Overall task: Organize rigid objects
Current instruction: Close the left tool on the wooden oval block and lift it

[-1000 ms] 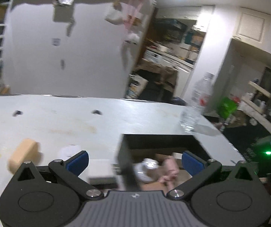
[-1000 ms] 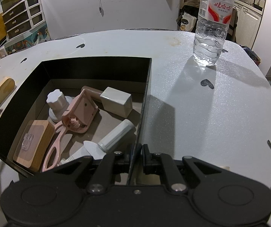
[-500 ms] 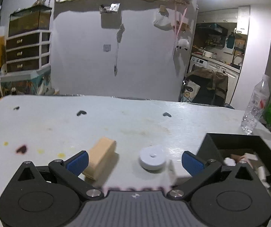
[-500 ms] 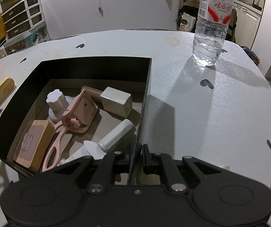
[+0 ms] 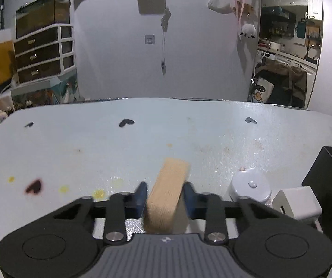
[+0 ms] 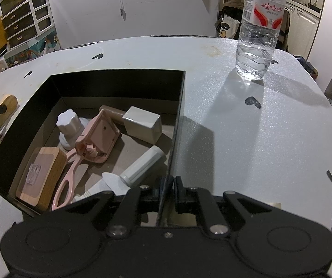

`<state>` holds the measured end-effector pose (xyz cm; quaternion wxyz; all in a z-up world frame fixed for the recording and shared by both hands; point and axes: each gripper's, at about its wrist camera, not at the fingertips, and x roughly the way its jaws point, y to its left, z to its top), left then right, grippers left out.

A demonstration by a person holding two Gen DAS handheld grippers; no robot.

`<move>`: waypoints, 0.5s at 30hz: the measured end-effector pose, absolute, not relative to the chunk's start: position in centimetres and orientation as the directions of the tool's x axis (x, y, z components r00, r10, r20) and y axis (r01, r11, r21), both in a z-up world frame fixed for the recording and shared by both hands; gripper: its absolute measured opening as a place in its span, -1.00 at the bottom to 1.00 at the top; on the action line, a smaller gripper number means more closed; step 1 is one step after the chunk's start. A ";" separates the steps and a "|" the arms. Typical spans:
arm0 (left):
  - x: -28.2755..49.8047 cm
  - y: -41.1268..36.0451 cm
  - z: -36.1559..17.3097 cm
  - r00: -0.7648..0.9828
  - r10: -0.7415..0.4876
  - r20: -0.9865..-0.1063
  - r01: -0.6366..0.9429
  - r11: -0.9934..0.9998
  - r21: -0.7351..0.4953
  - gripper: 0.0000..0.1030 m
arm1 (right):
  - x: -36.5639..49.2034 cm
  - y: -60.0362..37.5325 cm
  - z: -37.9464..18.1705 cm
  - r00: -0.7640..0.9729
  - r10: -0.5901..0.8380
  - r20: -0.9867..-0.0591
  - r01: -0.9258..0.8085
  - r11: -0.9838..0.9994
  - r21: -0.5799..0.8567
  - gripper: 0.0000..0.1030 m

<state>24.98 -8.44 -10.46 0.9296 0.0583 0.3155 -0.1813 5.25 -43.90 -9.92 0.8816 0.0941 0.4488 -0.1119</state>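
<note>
Left gripper [image 5: 164, 198]: fingers just closed, clenched on wooden block [image 5: 166, 194] resting on tabletop [image 5: 142, 139], ready for lifting into black box [image 6: 119, 81]. Right gripper [image 6: 167, 191]: fingers clenched on box wall, probably steadying box against sliding.

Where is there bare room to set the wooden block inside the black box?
The black box is free along its far wall, behind the white knob and white block. The near half is crowded: wooden pad, pink clip, white tube.
</note>
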 end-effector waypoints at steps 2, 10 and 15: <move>24.6 -8.0 -10.3 0.712 -0.338 -0.616 0.385 0.921 -0.061 -0.51 | 5.3 -43.9 -9.9 0.571 -0.115 -0.813 0.282 0.957 0.063 -0.81; 22.3 -5.9 -10.7 0.480 -0.641 -0.599 0.485 0.763 -0.428 -0.50 | 5.3 -43.8 -9.9 0.571 -0.116 -0.812 0.282 0.957 0.062 -0.81; 21.0 -5.9 -10.4 0.612 -0.503 -0.610 0.440 0.858 -0.266 -0.06 | 5.3 -43.8 -9.9 0.571 -0.116 -0.812 0.282 0.957 0.061 -0.81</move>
